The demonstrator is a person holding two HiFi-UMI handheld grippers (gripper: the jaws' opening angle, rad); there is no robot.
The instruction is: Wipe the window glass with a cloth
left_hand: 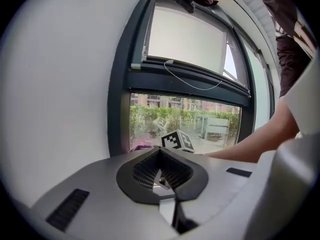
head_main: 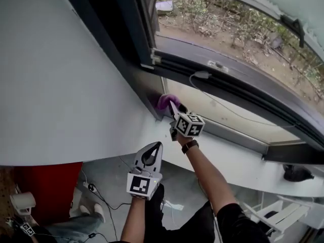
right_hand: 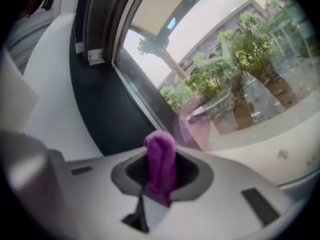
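Note:
A purple cloth [head_main: 166,100] is pinched in my right gripper [head_main: 172,106], which is shut on it at the lower left corner of the lower window pane [head_main: 230,114]. In the right gripper view the cloth [right_hand: 161,161] stands up as a folded roll between the jaws of the right gripper [right_hand: 161,178], close to the glass [right_hand: 240,84] and the dark frame [right_hand: 100,104]. My left gripper [head_main: 157,146] hangs lower, away from the window, shut with nothing in it. From the left gripper [left_hand: 161,176] I see the cloth [left_hand: 142,145] beside the right gripper's marker cube [left_hand: 176,140].
A white wall [head_main: 61,75] flanks the window on the left, and a white sill [head_main: 243,163] runs below it. A thin cable [head_main: 223,103] trails along the dark crossbar. A black object [head_main: 296,173] lies on the sill at right. A red thing [head_main: 50,186] stands below left.

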